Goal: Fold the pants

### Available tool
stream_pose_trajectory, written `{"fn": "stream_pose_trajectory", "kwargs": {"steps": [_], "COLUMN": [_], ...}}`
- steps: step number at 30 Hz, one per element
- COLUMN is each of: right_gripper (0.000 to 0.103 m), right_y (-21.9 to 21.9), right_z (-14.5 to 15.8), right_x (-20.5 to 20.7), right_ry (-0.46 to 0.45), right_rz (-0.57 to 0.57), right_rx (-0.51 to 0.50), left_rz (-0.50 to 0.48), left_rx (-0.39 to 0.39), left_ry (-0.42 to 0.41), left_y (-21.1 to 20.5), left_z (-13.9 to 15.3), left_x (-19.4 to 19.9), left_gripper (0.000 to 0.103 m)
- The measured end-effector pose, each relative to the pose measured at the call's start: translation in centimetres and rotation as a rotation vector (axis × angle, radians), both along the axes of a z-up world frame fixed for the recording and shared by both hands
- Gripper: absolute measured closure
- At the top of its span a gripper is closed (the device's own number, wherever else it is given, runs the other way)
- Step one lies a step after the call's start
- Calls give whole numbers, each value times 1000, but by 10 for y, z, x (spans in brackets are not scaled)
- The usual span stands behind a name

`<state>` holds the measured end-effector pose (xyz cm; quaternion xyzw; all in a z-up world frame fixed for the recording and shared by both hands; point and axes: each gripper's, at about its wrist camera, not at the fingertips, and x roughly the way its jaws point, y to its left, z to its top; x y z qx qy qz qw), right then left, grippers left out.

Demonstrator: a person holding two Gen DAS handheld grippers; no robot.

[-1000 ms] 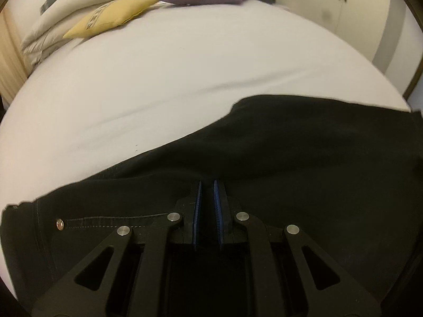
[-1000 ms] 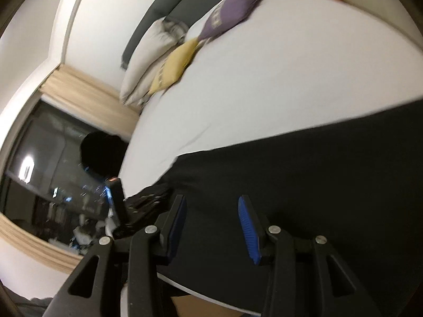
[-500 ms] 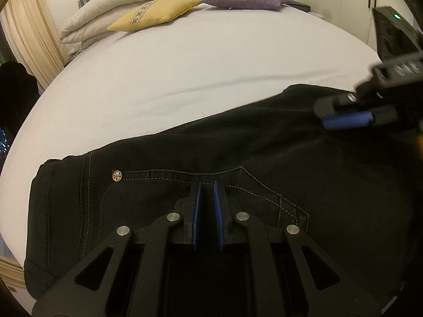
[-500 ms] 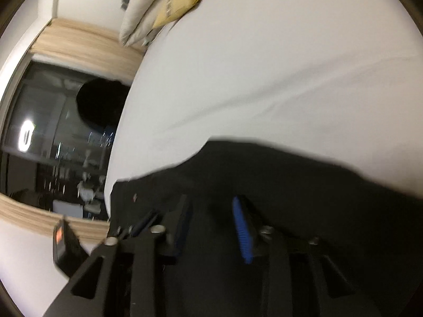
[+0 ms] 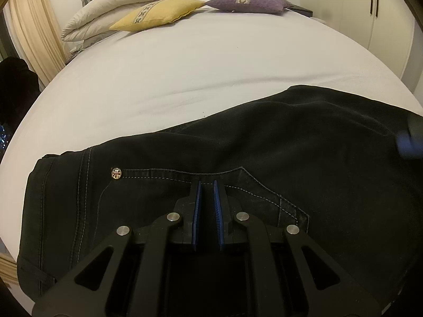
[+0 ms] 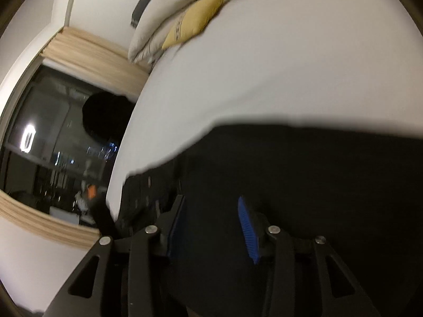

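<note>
Along the near edge of the bed (image 5: 211, 60) the black pants (image 5: 264, 142) lie spread flat on the white sheet, waistband to the left with its metal rivet (image 5: 116, 173) and the stitched back pocket (image 5: 238, 185) uppermost, the legs running away to the right; the left gripper (image 5: 207, 187) hovers just over the pocket with its blue pads nearly together, a thin slit between them and no cloth visibly caught in it; the right gripper (image 6: 211, 203) hangs over the dark fabric farther along with its fingers spread wide and nothing between them, though that view is smeared by motion and whether it touches the cloth cannot be told; beyond, a yellow cushion (image 5: 158, 13), a purple cushion (image 5: 248, 1) and white pillows (image 5: 119, 8) sit well apart at the head of the bed. The likely trouble: a pinch taken on the top layer alone would drag one thickness and leave the layer beneath behind, skewing the fold; and since the pants lie so near the mattress edge, a pull toward it could let them slide off.
</note>
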<state>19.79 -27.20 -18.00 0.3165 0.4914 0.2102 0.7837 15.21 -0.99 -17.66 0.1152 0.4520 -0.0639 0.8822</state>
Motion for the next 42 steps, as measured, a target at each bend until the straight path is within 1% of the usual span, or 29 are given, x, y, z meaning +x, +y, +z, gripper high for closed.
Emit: {"fn": "stream_pose_trajectory", "kwargs": {"steps": [1, 2, 3, 4, 6, 7, 8, 9, 10, 11, 12, 14, 16, 18, 19, 21, 23, 25, 28, 32, 36, 38, 42], "right_gripper": [59, 64, 78, 80, 80, 76, 69, 56, 52, 52, 52, 49, 44, 43, 42, 40, 39, 39, 39, 39, 39, 39, 39], "right_y": [-4, -14, -35, -54, -95, -120, -141, -166, -189, -210, -234, -254, -274, -278, -268, -271, -277, -261, -263, -264, -263, -264, -264], "right_z": [-8, -17, -26, -27, -18, -11, -6, -1, 4, 8, 14, 20, 27, 31, 33, 30, 26, 21, 4, -12, -23, -32, -46], "right_x": [-5, -10, -12, -17, -24, -36, -48, -60, -76, -92, -115, -143, -178, -204, -204, -229, -236, -231, -244, -262, -258, -257, -261], "right_ry": [18, 37, 48, 55, 39, 22, 14, 9, 4, 3, -11, -29, -29, -34, -33, -28, -18, 15, 37, 48, 52, 56, 93], "right_rz": [-13, -45, -98, -148, -291, -359, -410, -480, -551, -618, -683, -739, -760, -746, -750, -781, -805, -840, -891, -942, -945, -947, -963], "right_rx": [-23, -44, -6, -1, -76, -109, -117, -125, -128, -128, -99, -48, -10, 24, 34, 81, 113, 140, 224, 299, 330, 354, 372], "left_rz": [0, 0, -1, -1, 1, 2, 1, 1, 1, 1, 1, 1, 0, 2, 3, 5, 9, 22, 29, -27, -72, -101, -153], "left_rx": [3, 5, 8, 7, 1, 2, 6, 11, 14, 17, 18, 20, 25, 31, 36, 44, 51, 48, 23, -8, -50, -53, -46], "left_ry": [0, 0, 0, 1, 3, 2, -1, -5, -8, -11, -13, -12, -12, -16, -19, -21, -12, 7, 23, 25, 65, 77, 87], "left_y": [0, -1, -1, -1, -1, -1, -2, -4, -5, -6, -7, -7, -9, -11, -12, -13, -14, -15, -18, -38, -60, -71, -91], "left_z": [1, 0, 0, 0, 0, -1, -1, -1, -2, -2, -3, -3, -3, -3, -4, -4, -3, 1, 13, 27, 27, 27, 28], "left_x": [-2, -1, -1, -1, 0, 0, 0, 0, 0, 2, 2, 4, 4, 4, 5, 8, 9, 12, 6, -16, -30, -35, -45], "left_gripper": [93, 93, 93, 93, 93, 93, 93, 93, 93, 93, 93, 93, 93, 93, 93, 93, 93, 93, 93, 93, 93, 93, 93]}}
